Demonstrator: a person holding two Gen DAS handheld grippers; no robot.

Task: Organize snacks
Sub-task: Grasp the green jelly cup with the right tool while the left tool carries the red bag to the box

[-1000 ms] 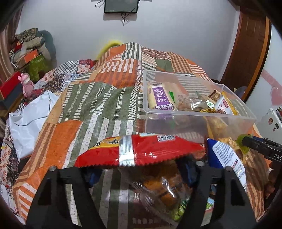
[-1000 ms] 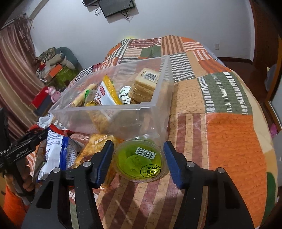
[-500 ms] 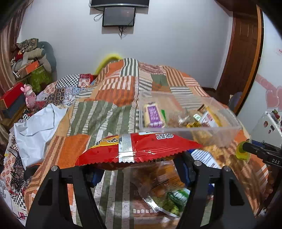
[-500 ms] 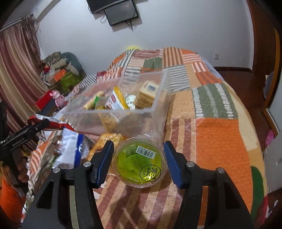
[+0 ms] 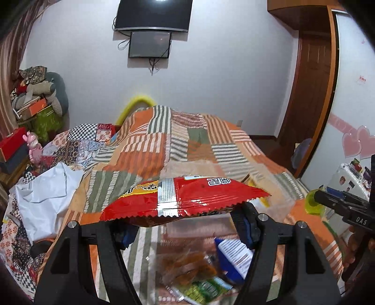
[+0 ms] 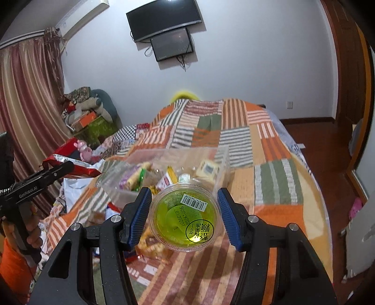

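My left gripper (image 5: 185, 225) is shut on a red snack bag (image 5: 185, 199) and holds it high above the bed. My right gripper (image 6: 184, 218) is shut on a round green jelly cup (image 6: 185, 223), lifted above the bed. The clear plastic bin (image 6: 164, 171) with several snacks in it sits on the patchwork quilt beyond the cup. In the left wrist view the bin (image 5: 276, 199) is mostly hidden behind the red bag. The right gripper with the green cup (image 5: 313, 204) shows at the right edge there.
Loose snack packets (image 5: 194, 269) lie on the quilt (image 5: 178, 145) below my left gripper. White cloth (image 5: 44, 197) lies at the bed's left. Piled boxes and bags (image 6: 86, 117) stand by the curtain. A TV (image 6: 164, 18) hangs on the far wall.
Both grippers have risen with their loads. The bin and the loose packets now sit lower and farther in both views.
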